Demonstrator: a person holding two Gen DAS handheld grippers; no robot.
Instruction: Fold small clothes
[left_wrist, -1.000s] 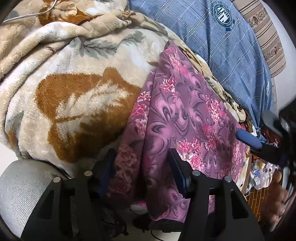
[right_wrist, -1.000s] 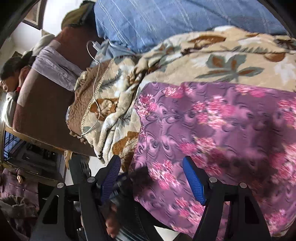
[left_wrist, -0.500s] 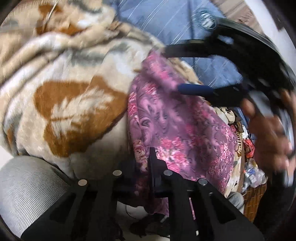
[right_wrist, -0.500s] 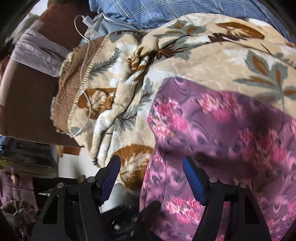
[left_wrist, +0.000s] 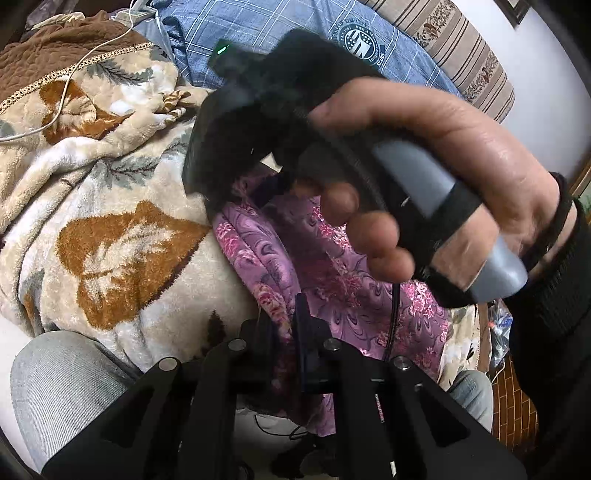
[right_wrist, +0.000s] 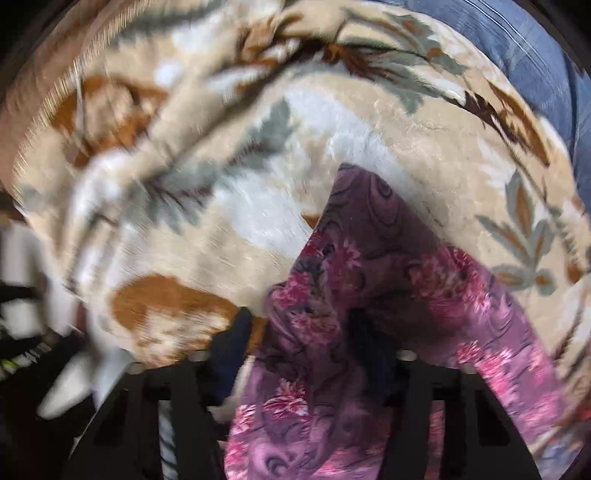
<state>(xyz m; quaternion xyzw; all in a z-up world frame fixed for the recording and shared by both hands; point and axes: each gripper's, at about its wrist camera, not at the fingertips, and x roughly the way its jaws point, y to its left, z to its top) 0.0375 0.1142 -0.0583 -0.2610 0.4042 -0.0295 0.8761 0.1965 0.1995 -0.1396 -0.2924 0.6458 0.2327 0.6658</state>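
A purple garment with pink flowers (left_wrist: 332, 280) lies on a cream leaf-pattern blanket (left_wrist: 110, 229). My left gripper (left_wrist: 282, 325) is shut on the garment's near left edge. In the left wrist view the right gripper's body and the hand holding it (left_wrist: 424, 177) fill the upper right, above the garment. In the blurred right wrist view the garment (right_wrist: 388, 288) bunches between the fingers of my right gripper (right_wrist: 303, 339). Its jaws stand partly apart with cloth between them; whether they grip is unclear.
A blue checked cloth with a round emblem (left_wrist: 354, 44) lies behind the blanket. A white cable (left_wrist: 74, 77) crosses a brown quilt at the far left. A grey-trousered knee (left_wrist: 66, 384) is at the lower left. A striped cushion (left_wrist: 461, 51) is far right.
My left gripper closed on the garment's edge. My right gripper swung over the garment towards its far corner, and its jaws narrowed around bunched cloth. The garment folded in from the left.
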